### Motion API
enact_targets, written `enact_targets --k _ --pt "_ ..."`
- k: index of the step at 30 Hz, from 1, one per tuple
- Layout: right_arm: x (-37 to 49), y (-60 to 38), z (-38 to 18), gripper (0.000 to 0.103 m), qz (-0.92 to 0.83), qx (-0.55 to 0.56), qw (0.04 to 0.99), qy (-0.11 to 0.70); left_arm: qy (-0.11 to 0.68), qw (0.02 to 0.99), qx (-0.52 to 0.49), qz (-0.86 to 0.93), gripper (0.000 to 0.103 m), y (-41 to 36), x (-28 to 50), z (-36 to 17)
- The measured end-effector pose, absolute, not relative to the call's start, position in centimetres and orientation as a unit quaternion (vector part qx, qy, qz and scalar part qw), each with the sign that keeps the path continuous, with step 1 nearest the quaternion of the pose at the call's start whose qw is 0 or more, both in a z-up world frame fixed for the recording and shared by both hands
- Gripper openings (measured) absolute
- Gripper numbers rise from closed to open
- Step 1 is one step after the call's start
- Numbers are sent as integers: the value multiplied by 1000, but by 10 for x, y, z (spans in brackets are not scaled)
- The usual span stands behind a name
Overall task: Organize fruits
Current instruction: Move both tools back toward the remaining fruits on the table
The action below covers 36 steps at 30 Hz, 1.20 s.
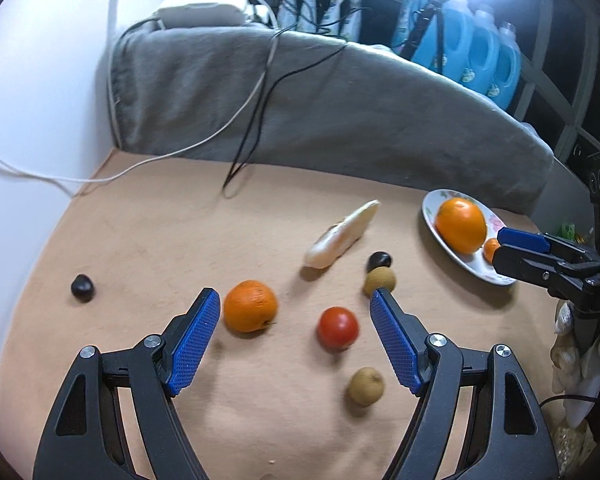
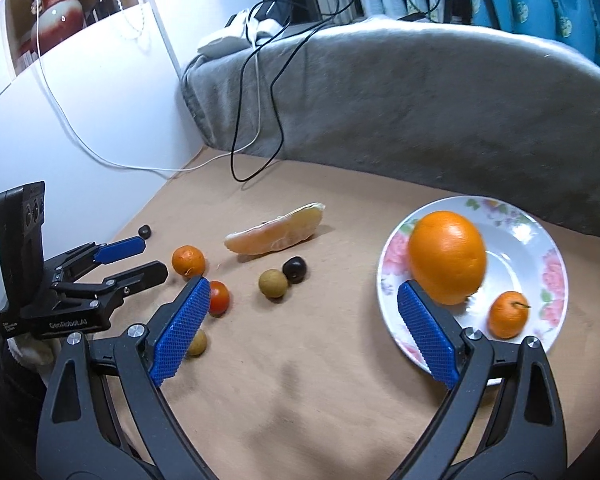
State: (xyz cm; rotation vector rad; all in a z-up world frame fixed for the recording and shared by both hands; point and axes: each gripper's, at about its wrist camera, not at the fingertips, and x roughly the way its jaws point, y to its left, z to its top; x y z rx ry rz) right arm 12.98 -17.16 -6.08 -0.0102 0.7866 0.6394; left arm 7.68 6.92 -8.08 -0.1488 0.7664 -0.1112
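Both hand-held grippers held open and empty above the bench (image 1: 120,248); fruit partly sorted.

Left hand-held gripper (image 1: 296,312): jaws wide apart, nothing gripped; seen through the gap are a small orange (image 1: 251,306) and a red tomato (image 1: 337,328), both lying loose on the bench. Right hand-held gripper (image 2: 304,300): jaws also spread, nothing between the pads, right pad seen over the rim of the floral plate (image 2: 540,240). On the plate: a large orange (image 2: 447,257) and a small mandarin (image 2: 508,315), apart from each other. Still on the bench: a peeled pomelo segment (image 2: 276,232) mid-bench, a dark fruit (image 2: 295,269) touching a tan longan (image 2: 273,283), a second longan (image 1: 366,386) near the tomato, and another dark fruit (image 1: 83,287) well apart at the left. Grey blanket (image 1: 340,100) with cables (image 1: 260,92) draped behind.
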Motion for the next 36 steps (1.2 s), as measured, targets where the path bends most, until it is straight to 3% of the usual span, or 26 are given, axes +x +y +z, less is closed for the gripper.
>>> enact_targets --k 4,14,16,23,25,36 --pt "134 -159 -69 88 309 -13 868 389 377 921 -81 -52 77 77 80 -87" --pt "143 -127 -91 86 312 -30 856 411 394 912 -106 -48 67 92 93 -104" --pt "147 -123 -96 80 310 -31 853 419 397 910 -111 -50 65 94 95 -107" --pt "161 -111 -114 73 306 -29 841 445 407 904 -121 -54 53 98 102 -116" --pt "165 -109 -118 64 307 -25 837 453 408 903 -122 -55 52 98 103 -117" --pt "177 -100 -133 53 309 -18 825 472 419 898 -120 -58 45 97 111 -125"
